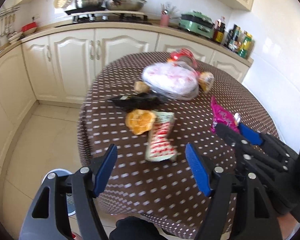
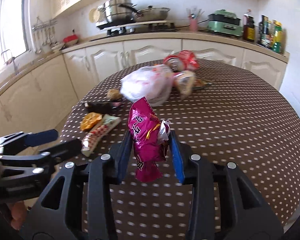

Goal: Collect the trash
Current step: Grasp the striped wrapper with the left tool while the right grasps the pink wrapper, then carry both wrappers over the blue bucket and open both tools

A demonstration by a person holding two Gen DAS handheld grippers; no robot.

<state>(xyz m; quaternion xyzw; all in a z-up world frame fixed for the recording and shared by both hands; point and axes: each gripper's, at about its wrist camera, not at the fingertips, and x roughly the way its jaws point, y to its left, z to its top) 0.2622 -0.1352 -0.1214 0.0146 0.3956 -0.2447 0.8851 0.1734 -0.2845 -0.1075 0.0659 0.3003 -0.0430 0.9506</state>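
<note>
Trash lies on a round brown dotted table (image 1: 154, 190). My left gripper (image 1: 151, 155) is open and empty, its fingers either side of a red-and-white wrapper (image 1: 161, 138) lying just ahead. An orange peel (image 1: 140, 123) and a black wrapper (image 1: 139, 101) lie beyond it. My right gripper (image 2: 150, 139) is shut on a crumpled magenta snack bag (image 2: 147, 138) and holds it above the table; it also shows in the left wrist view (image 1: 223, 116). A white plastic bag (image 2: 148, 85), a red can (image 2: 175, 62) and a bread pack (image 2: 185, 84) lie farther back.
Cream kitchen cabinets and a counter (image 1: 102, 28) run behind the table, with pots on a stove (image 1: 102, 0), a green appliance (image 1: 197, 24) and bottles (image 1: 240, 42). A round white-rimmed thing (image 1: 56, 175) stands on the tiled floor left of the table.
</note>
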